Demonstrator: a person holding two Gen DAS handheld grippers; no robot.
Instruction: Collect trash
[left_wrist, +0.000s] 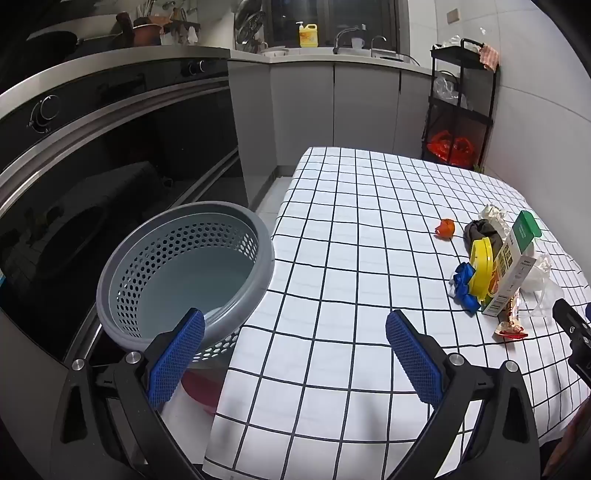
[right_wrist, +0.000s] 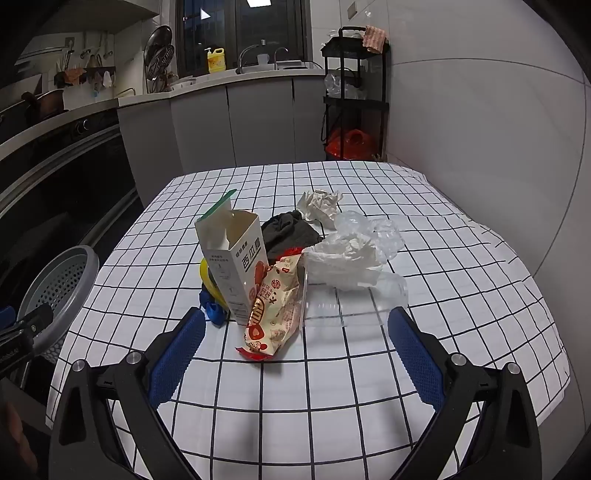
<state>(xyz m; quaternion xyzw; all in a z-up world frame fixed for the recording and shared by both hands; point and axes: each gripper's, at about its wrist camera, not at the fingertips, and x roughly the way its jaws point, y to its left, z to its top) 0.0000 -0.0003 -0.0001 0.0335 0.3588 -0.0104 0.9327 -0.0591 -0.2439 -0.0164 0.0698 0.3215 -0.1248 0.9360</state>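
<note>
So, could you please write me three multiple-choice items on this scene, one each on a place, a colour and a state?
1. Where does the grey perforated basket stand?
A. at the table's left edge
B. on the kitchen counter
C. among the trash

2. What colour is the round lid leaning by the white carton?
A. red
B. yellow
C. green

3. How is the right gripper?
A. shut on the snack wrapper
B. shut on nothing
C. open

Answers: 1 A, the basket sits beside the checked tablecloth, left of it. 2 B, the lid is plainly yellow. 3 C, its jaws stand wide apart short of the snack wrapper.
</note>
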